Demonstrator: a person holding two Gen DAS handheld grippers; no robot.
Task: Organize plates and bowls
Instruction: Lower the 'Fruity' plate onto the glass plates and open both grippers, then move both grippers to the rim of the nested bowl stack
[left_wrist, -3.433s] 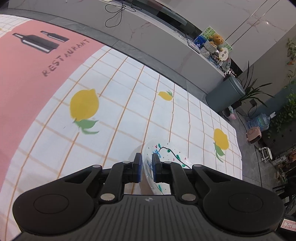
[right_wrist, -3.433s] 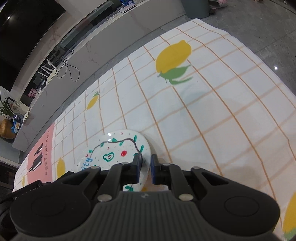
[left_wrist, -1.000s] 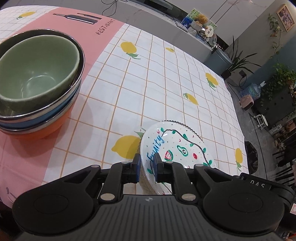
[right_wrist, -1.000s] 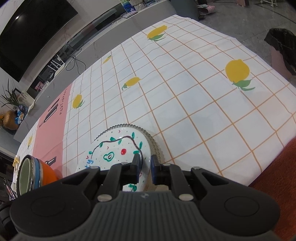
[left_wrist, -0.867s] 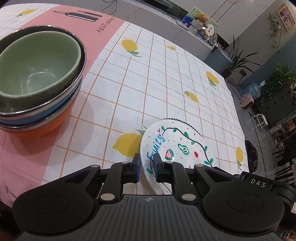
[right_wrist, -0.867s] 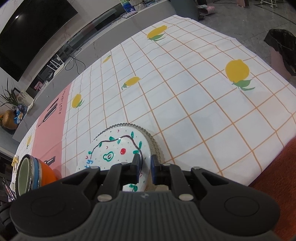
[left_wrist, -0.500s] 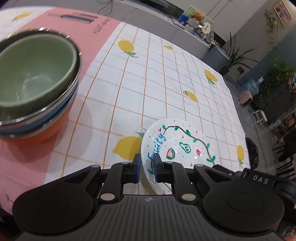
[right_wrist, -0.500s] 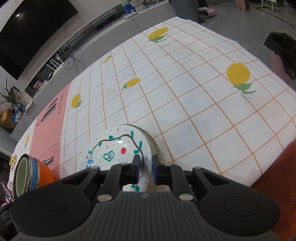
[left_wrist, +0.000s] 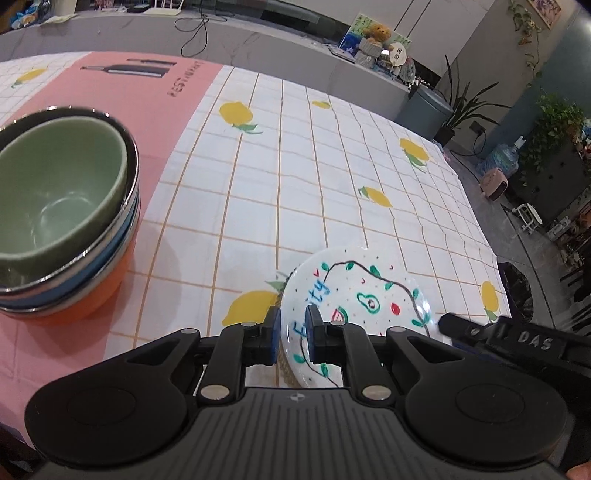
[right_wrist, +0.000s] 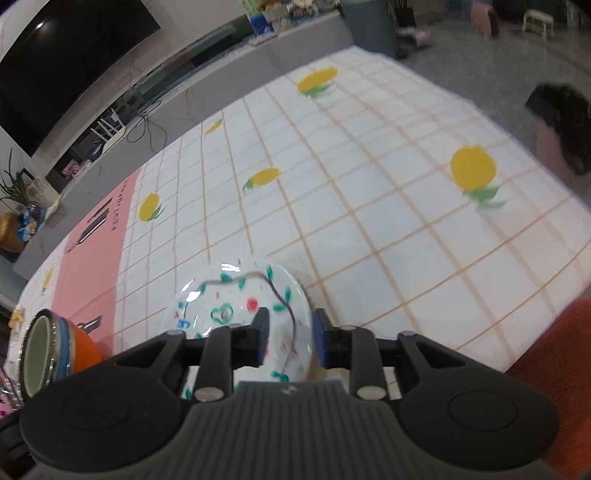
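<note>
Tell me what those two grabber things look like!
Both are matte black plastic. The left gripper has a ribbed grey-black body, two round discs at its sides, silver screws on angled arms and blue pads inside the jaws. The right gripper looks the same; seen from the left, it carries white letters "DAS".

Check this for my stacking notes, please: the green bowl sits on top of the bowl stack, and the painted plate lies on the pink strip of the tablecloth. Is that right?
Not quite. The green bowl does top the bowl stack, but the painted plate lies on the white checked part of the tablecloth, beside a lemon print, not on the pink strip. The left wrist view shows it.
</note>
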